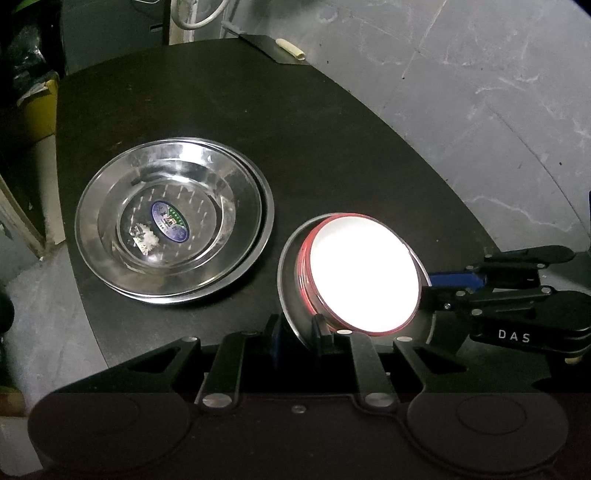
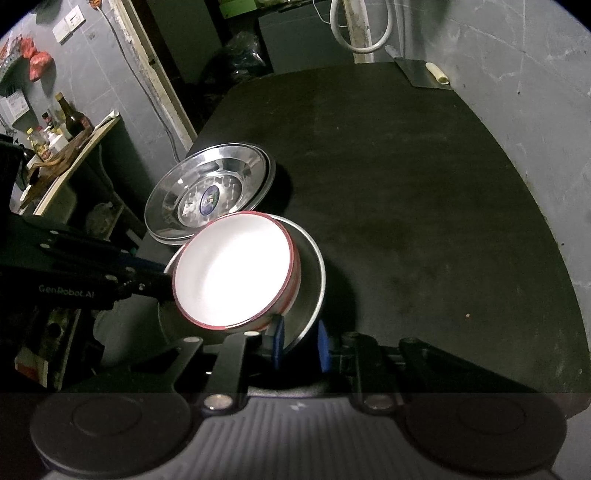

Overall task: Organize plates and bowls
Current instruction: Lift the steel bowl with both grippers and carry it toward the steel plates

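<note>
A red-rimmed white bowl (image 1: 364,273) sits tilted inside a steel plate (image 1: 290,284). My left gripper (image 1: 295,338) is shut on the steel plate's near rim. My right gripper (image 2: 299,343) is shut on the rim of the same steel plate (image 2: 314,280), which holds the white bowl (image 2: 232,269). In the left wrist view the right gripper (image 1: 443,284) reaches in from the right at the plate's edge. A stack of steel plates (image 1: 173,218) with a blue sticker rests on the black table (image 1: 314,129) to the left; it also shows in the right wrist view (image 2: 210,192).
A dark flat sheet with a pale roll (image 1: 291,48) lies at the table's far edge. A grey wall (image 1: 480,92) stands to the right. A side shelf with bottles (image 2: 62,129) is at the left. A white hose (image 2: 362,29) hangs behind the table.
</note>
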Action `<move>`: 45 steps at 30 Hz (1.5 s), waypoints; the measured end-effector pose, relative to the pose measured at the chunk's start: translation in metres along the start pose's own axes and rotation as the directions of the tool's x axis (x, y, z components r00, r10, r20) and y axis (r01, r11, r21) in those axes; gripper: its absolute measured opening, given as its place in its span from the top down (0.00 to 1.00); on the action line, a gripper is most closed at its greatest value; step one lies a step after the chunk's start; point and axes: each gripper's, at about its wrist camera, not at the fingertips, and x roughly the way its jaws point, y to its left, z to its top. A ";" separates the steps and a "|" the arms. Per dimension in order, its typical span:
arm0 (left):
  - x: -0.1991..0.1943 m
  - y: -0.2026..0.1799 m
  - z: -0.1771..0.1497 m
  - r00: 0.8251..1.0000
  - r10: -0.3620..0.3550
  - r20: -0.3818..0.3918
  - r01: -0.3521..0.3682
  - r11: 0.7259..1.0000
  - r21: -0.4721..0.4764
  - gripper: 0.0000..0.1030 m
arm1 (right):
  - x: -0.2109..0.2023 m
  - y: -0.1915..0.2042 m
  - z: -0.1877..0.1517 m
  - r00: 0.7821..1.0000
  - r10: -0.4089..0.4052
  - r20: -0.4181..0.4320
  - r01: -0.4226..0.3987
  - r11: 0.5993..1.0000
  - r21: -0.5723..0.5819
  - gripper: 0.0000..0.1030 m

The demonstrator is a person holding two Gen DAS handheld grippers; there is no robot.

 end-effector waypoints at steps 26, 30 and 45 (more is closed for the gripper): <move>-0.015 0.004 0.012 0.999 -0.022 0.049 0.022 1.000 0.006 0.83 | -0.010 -0.002 0.008 0.999 0.004 0.040 -0.004 1.000 0.006 0.78; -0.017 0.006 0.012 0.998 -0.021 0.057 0.021 1.000 0.005 0.83 | -0.012 -0.001 0.011 0.999 0.003 0.053 -0.003 1.000 0.004 0.78; -0.034 0.017 0.012 0.994 0.011 0.106 -0.008 1.000 -0.025 0.83 | -0.009 0.009 0.028 0.996 0.030 0.082 -0.026 0.999 -0.047 0.78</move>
